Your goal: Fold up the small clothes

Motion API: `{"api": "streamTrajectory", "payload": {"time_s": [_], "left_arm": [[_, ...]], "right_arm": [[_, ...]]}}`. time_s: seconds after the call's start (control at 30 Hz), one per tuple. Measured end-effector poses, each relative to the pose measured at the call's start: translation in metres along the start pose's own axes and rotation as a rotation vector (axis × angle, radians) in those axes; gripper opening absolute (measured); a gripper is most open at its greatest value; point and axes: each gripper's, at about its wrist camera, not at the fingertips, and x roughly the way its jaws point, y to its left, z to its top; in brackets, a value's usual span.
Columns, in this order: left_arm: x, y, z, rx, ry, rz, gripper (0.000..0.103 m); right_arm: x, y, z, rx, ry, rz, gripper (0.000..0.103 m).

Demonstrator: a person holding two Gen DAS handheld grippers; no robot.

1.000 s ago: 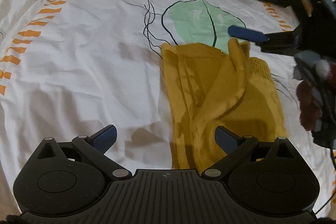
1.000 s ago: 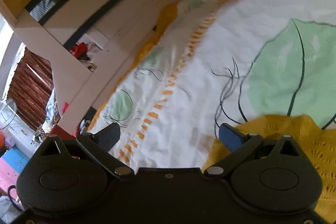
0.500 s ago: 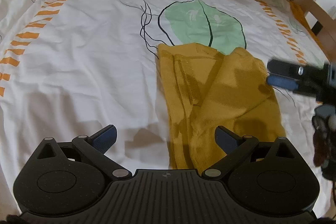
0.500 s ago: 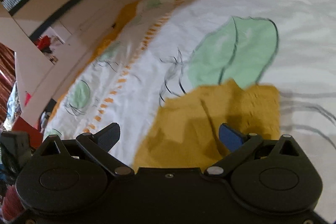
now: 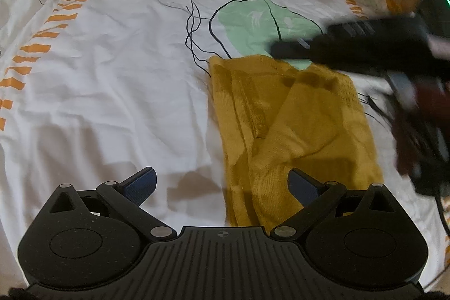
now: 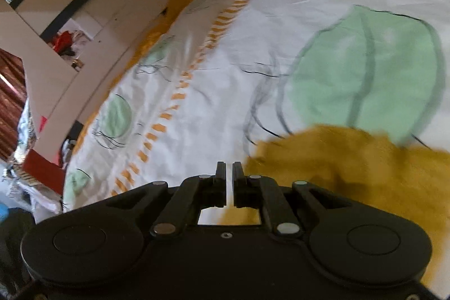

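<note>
- Left wrist view: the left gripper (image 5: 222,182) hangs over the bedsheet (image 5: 112,92) with its jaws spread wide and nothing between them; the blue pads (image 5: 140,182) touch no cloth.
- The yellow knit garment (image 5: 292,131) lies partly folded on the sheet, just ahead and to the right of that gripper. Its near end runs under the right-hand finger, and its far edge overlaps the printed green leaf (image 5: 258,21).
- The garment's left side is doubled over in long creases, and a flap lies diagonally across its middle.
- The right gripper (image 5: 281,49) reaches in from the right as a dark blur above the garment's far right corner. Whether it touches the cloth cannot be told from this view.
- Right wrist view: the right gripper (image 6: 229,170) has its jaws drawn almost together, only a thin slit left, and nothing is caught in it.
- White sheet shows through the slit; the yellow garment (image 6: 351,167) lies just to the right of the fingertips, below the green leaf (image 6: 365,75).
- An orange dashed border (image 6: 180,94) crosses the sheet towards pale wooden furniture (image 6: 70,33).
</note>
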Motion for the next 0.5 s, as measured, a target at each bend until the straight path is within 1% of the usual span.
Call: {"api": "streamTrajectory", "payload": {"time_s": [0.03, 0.07, 0.17, 0.2, 0.23, 0.27, 0.3, 0.37, 0.5], "left_arm": [[0.001, 0.0, 0.0, 0.003, 0.003, -0.001, 0.101], [0.001, 0.0, 0.0, 0.007, 0.006, -0.002, 0.101], [0.001, 0.001, 0.001, 0.007, 0.006, 0.0, 0.101], [0.001, 0.001, 0.002, 0.005, 0.004, 0.001, 0.101], [0.0, 0.002, 0.002, 0.002, 0.0, -0.001, 0.101], [-0.001, 0.002, 0.002, 0.0, -0.003, -0.003, 0.101], [-0.002, 0.001, 0.002, -0.002, -0.006, -0.004, 0.101], [-0.004, 0.001, 0.001, -0.002, -0.011, -0.005, 0.101], [-0.005, -0.001, -0.002, 0.0, -0.016, -0.003, 0.101]], "right_arm": [[0.008, 0.004, 0.005, -0.005, 0.001, 0.007, 0.014], [0.01, 0.006, 0.007, -0.009, -0.001, 0.011, 0.016], [0.002, 0.014, 0.007, -0.024, -0.017, 0.024, 0.021], [-0.006, 0.016, 0.004, -0.046, -0.019, 0.006, 0.034], [-0.014, 0.019, -0.001, -0.08, -0.017, -0.028, 0.052], [-0.023, 0.019, -0.007, -0.109, -0.016, -0.062, 0.058], [-0.034, 0.018, -0.018, -0.135, -0.019, -0.098, 0.061], [-0.054, 0.018, -0.035, -0.192, -0.034, -0.167, 0.061], [-0.088, 0.02, -0.077, -0.365, -0.069, -0.325, 0.061]]}}
